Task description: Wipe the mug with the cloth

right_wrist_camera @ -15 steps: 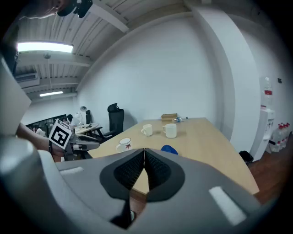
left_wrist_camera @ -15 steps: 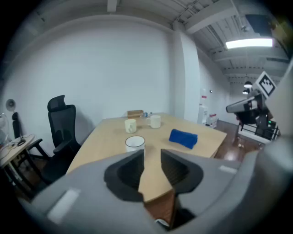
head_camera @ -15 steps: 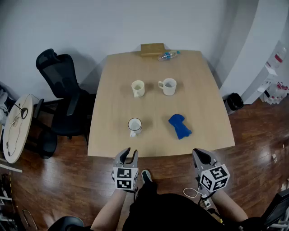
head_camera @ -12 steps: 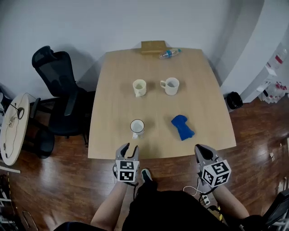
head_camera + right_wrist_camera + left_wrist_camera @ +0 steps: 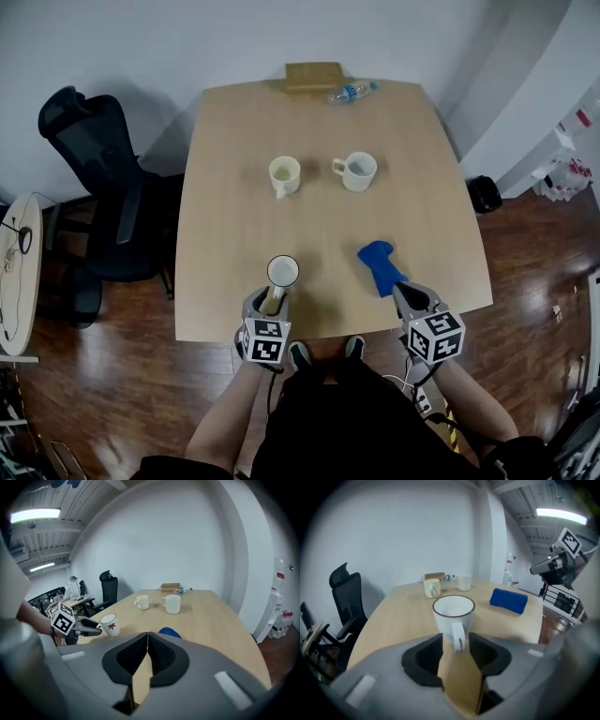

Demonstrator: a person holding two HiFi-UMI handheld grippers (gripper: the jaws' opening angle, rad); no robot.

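Standing upright, white dark-rimmed mug (image 5: 453,613)

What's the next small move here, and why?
Probably close the left tool on the handle of the mug: its jaws stand apart with the handle between them, not yet gripped. The cloth lies just ahead of the shut right tool.

At the tabletop's (image 5: 234,187) near edge, the left gripper (image 5: 270,300) flanks a white mug's (image 5: 282,271) handle; the right gripper (image 5: 404,292) hovers just beside a blue cloth (image 5: 379,265).
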